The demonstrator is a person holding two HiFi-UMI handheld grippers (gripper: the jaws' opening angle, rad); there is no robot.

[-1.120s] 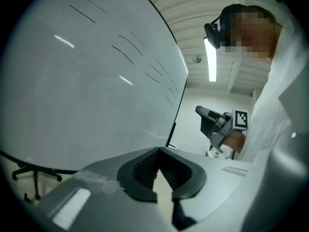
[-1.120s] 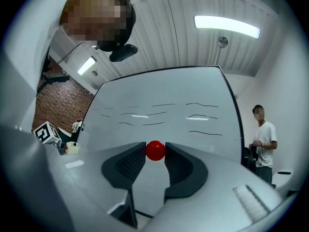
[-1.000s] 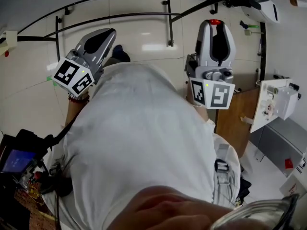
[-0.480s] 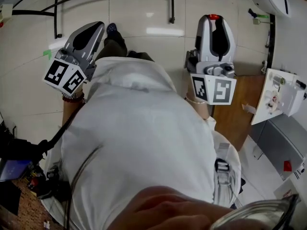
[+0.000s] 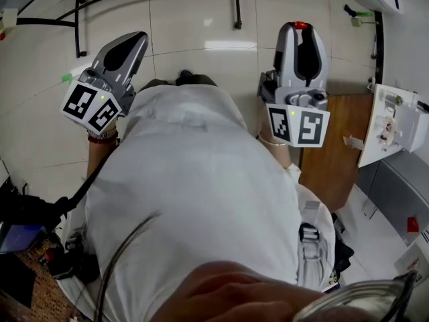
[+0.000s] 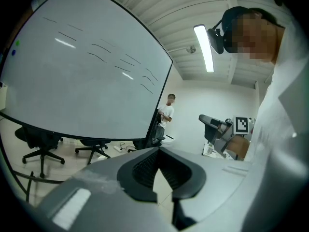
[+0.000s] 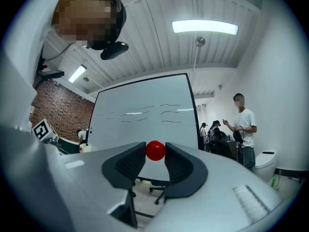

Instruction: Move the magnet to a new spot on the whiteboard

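Pinching red magnet [image 7: 155, 150] in right gripper [image 7: 155, 154], left gripper [image 6: 158, 150] pressed together, whiteboard [image 7: 145, 115] well apart

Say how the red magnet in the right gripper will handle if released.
The red magnet looks round and glossy, so it would probably roll and could slip. It seems small and rigid, likely light. The right gripper pinches it at the tips: perhaps a shallow hold.

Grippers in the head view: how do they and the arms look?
Left gripper and right gripper: grey shells, black insets, black ribbed pads, with a cube of black-and-white square markers and a green light. A black cable runs below the left one. The person wears a white shirt, a beaded bracelet on the left wrist, a thin bangle on the right.
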